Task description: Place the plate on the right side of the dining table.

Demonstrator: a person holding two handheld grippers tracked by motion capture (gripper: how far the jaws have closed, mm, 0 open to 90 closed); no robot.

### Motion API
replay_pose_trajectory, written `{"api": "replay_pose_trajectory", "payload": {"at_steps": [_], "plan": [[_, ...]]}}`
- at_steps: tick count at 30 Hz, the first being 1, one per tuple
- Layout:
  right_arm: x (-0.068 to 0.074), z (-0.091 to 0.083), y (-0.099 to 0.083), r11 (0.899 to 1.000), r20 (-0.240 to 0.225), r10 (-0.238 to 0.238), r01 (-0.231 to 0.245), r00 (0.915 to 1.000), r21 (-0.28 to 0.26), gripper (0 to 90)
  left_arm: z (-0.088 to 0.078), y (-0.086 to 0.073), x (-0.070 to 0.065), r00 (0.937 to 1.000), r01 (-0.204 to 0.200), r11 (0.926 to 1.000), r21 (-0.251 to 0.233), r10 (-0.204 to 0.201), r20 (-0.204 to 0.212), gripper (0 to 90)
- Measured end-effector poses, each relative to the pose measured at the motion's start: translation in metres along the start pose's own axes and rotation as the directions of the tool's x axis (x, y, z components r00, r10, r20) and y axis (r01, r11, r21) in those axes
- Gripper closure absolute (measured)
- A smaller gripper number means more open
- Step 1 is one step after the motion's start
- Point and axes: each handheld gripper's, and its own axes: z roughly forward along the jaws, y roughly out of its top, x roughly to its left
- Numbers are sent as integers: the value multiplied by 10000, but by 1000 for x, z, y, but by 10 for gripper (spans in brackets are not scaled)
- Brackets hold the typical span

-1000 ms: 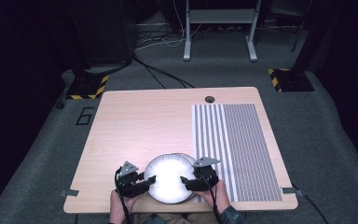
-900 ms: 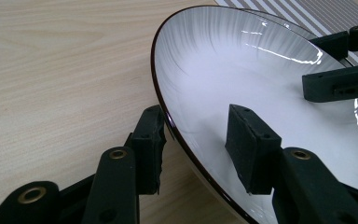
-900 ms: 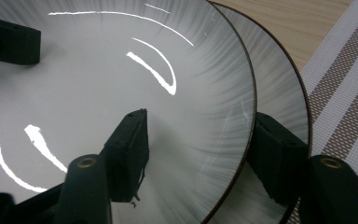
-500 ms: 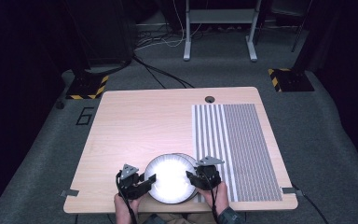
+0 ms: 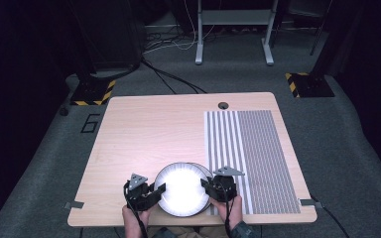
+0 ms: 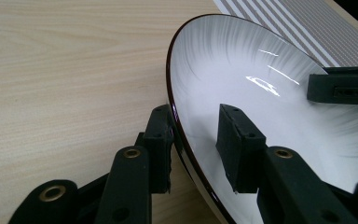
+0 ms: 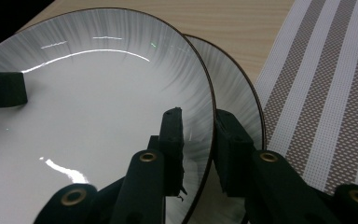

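Two black two-jaw grippers, left (image 5: 159, 189) and right (image 5: 203, 185), just closing onto opposite rims of upper glossy white round plate (image 5: 181, 189), readying lift off lower plate (image 7: 242, 100).

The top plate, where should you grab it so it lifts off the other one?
Grip the top plate by its thin raised rim, from opposite sides, as the left gripper and right gripper do. Its rim overhangs the lower plate, leaving room for one jaw underneath.

We see a pale wooden desk (image 5: 144, 134) carrying a striped placemat (image 5: 250, 153) on its right half and two stacked white plates (image 5: 181, 191) near its front edge.
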Motion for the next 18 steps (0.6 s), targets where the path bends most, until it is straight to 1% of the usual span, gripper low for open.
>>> {"api": "replay_pose_trajectory", "payload": {"at_steps": [4,6,11,12,13,16,18], "plan": [[0,-5,3,9992,-28,82,-83,10000,-380,774,0,2,-1,10000,77,9998,-192,-77,-47,668],[-1,-8,5,9985,6,97,-97,10000,-543,785,0,3,-3,9999,-24,9997,-238,21,-105,668],[-4,-12,6,9962,-149,442,-452,9989,-748,806,-2,6,-7,9998,-57,9990,-436,49,-185,689],[-4,-15,8,9940,-215,538,-556,9983,-938,818,-2,7,-7,9999,1,9987,-514,-10,-171,699],[-4,-15,8,9940,-215,538,-556,9983,-938,818,-3,8,-7,9998,-4,9985,-554,-5,-175,699],[-3,-22,11,9901,-327,636,-672,9974,-1229,838,-6,10,-8,9999,115,9958,-904,-126,-117,725],[-2,-25,13,9879,-309,626,-664,9976,-1405,843,-6,11,-9,9998,163,9943,-1055,-177,-124,735]]}}
